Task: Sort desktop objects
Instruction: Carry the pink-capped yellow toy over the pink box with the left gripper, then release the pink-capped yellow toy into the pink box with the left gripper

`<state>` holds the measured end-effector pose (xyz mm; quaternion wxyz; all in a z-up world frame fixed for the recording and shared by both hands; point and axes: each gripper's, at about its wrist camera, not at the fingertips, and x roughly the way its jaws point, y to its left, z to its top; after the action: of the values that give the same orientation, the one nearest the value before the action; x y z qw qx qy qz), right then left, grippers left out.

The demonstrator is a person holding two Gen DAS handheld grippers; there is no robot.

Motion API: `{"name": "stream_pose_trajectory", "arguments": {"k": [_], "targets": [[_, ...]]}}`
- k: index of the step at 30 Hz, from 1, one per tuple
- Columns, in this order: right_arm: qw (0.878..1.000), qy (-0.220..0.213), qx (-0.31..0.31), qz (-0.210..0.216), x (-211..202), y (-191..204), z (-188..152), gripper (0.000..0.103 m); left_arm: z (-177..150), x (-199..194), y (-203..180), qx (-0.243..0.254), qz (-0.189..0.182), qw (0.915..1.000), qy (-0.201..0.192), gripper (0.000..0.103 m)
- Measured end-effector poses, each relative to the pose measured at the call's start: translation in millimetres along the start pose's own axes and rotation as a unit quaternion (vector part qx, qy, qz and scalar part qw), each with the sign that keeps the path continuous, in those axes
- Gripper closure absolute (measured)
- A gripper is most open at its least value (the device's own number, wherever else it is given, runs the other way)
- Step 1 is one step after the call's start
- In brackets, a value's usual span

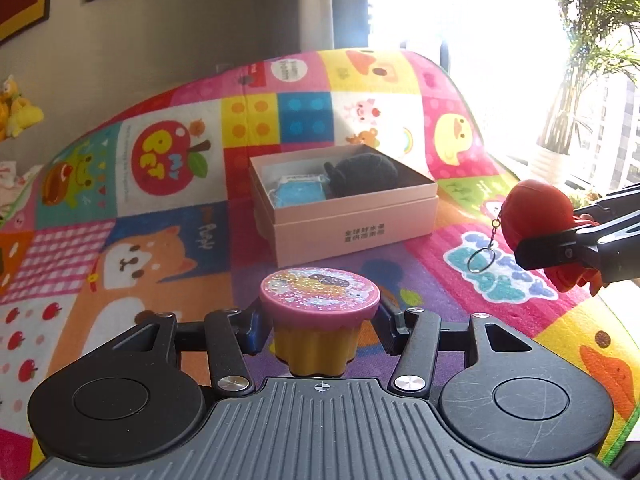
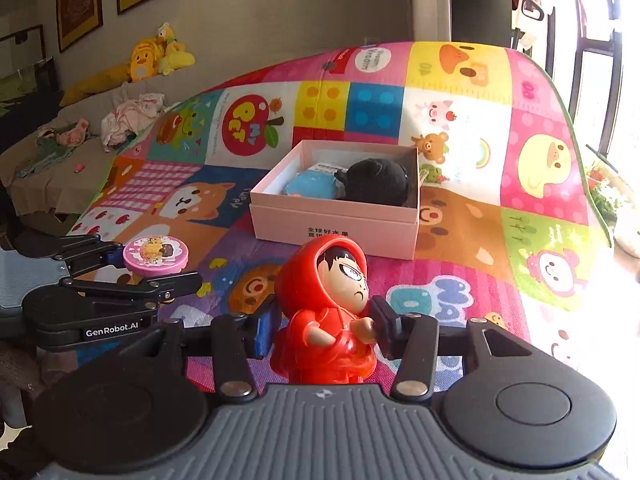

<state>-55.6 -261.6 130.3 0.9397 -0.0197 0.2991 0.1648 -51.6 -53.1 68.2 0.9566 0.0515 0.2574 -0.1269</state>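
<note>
The left gripper points forward and somewhat down over the mat, its two fingers narrowed onto the yellow fluted sides of one cup with a pink glitter lid. The cup sits upright between the pads and looks lifted clear of the mat, though its base is partly hidden by the gripper body.

The right gripper tilts down in the same way, to the right of the left one. Its jaws pinch one red-hooded figure at the waist, the figure upright and facing right. In the left wrist view the same figure shows from behind, with a chain and one key ring hanging free below it.

Ahead of both grippers stands one pink box, open, on the mat. Inside lie two things: a black plush at the right and a blue packet at the left, touching or nearly so. Both held toys are near the box's front wall but outside it.

On the sofa beyond the mat lie yellow plush toys; their number is hard to tell.
</note>
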Motion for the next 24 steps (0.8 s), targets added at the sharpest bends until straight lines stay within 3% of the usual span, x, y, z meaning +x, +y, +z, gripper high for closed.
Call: {"name": "stream_pose_trajectory", "arguments": {"k": [6,9,15,20,23,24], "targets": [[0.997,-0.072,0.016,0.006,-25.5,-12.0,33.1,0.055,38.6,1.7,-5.2,0.03,0.004,0.998,-0.056,0.046],[0.996,-0.084,0.017,0.0,-24.1,-15.9,37.8,0.055,62.8,23.1,-3.5,0.039,0.013,0.9958,-0.082,0.046],[0.999,-0.047,0.025,-0.007,6.5,-24.8,34.6,0.055,96.5,101.9,0.1,0.042,0.02,0.995,-0.088,0.046],[0.999,-0.015,0.03,-0.017,32.0,-33.5,31.9,0.055,102.1,160.1,11.4,0.008,0.003,0.9987,-0.051,0.045],[0.999,-0.005,0.035,-0.02,44.2,-37.6,36.0,0.055,93.2,167.0,22.2,-0.004,0.004,0.999,-0.045,0.037],[0.999,-0.003,0.035,-0.02,47.3,-38.1,37.7,0.055,90.0,161.5,27.4,-0.013,0.002,0.9987,-0.05,0.029]]}}
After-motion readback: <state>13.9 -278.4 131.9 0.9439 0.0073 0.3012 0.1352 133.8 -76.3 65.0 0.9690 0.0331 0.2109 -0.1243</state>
